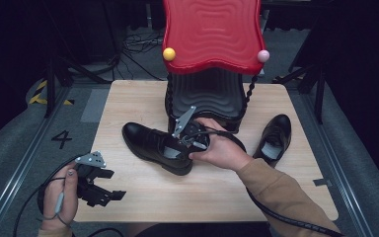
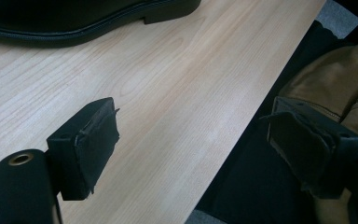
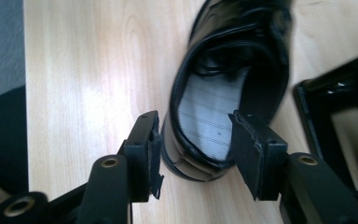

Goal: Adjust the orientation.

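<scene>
I found the right gripper poised over the heel of the left shoe, which lay on its sole near the middle of the table, toe pointing toward the table's left side in the high view. In the right gripper view its jaws stood apart, one on either side of the heel, and the pads did not press on the leather; the shoe rested on the wood on its own. I could not tell from that view whether either pad brushed the heel rim. The grey insole was visible between the jaws.

The left gripper hung at the table's near left edge, held in the left hand. Its jaws stood wide with nothing between them; in the left gripper view, one jaw was over the wood and the other beyond the table edge, near a tan sleeve.

The second shoe lay well apart at the table's right side, toe away from me. A black rack with a red top stood just behind the left shoe.
</scene>
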A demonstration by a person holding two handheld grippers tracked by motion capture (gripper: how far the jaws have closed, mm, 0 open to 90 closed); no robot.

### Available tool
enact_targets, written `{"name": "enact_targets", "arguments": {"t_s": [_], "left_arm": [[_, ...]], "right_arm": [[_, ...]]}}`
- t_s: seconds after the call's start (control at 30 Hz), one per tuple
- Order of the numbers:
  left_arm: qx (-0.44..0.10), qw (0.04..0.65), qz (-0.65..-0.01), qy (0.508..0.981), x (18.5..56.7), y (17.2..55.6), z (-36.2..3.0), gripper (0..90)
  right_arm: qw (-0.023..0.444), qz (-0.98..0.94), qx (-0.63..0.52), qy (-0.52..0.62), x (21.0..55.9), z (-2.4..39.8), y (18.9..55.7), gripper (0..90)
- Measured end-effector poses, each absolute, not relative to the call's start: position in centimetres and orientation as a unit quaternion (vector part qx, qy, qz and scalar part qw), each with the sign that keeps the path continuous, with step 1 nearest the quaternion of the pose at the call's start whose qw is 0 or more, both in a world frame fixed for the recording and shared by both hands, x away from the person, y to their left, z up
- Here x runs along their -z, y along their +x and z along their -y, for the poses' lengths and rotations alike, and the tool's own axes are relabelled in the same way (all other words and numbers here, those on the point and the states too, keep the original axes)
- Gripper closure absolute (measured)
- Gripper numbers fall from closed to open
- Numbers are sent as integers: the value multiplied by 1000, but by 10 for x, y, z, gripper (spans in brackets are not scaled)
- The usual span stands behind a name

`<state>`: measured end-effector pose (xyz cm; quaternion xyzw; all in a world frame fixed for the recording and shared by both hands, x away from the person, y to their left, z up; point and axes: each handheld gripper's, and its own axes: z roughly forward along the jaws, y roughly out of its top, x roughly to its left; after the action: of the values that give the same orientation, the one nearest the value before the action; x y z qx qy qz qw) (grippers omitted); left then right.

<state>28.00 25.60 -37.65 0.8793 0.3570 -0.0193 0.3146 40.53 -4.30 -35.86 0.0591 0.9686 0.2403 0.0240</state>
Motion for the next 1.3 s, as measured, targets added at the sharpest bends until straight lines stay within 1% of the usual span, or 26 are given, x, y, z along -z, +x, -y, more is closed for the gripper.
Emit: {"name": "enact_targets", "arguments": {"t_s": [0.2,0.37,0.53,0.6,0.63,0.7,0.73,0.8,0.87,1.1,1.3], "left_arm": [[18,316,-354,880,376,280,-257,167],[20,319,-350,881,376,280,-256,167],[21,318,-348,882,376,279,-256,167],[20,317,-348,882,376,280,-256,167],[20,317,-348,882,376,280,-256,167],[21,317,-348,882,376,280,-257,167],[21,318,-346,883,376,279,-257,168],[21,319,-345,882,376,279,-257,167],[20,319,-344,883,376,279,-257,167],[21,319,-343,883,376,279,-256,167],[20,319,-342,883,375,280,-257,167]], "right_arm": [[-6,-977,-210,48,376,27,408,531],[-18,-982,-186,33,392,18,412,543],[-31,-986,-161,27,409,12,416,574],[-35,-987,-152,23,414,10,417,622],[-35,-987,-152,23,414,10,417,622],[-43,-990,-132,13,419,8,416,708],[-38,-990,-137,-2,422,7,416,756],[-42,-991,-129,-4,420,6,415,772],[-61,-988,-142,-16,421,4,412,810],[-54,-986,-153,-21,414,-1,403,804],[-53,-985,-165,-24,399,0,390,791]]}}
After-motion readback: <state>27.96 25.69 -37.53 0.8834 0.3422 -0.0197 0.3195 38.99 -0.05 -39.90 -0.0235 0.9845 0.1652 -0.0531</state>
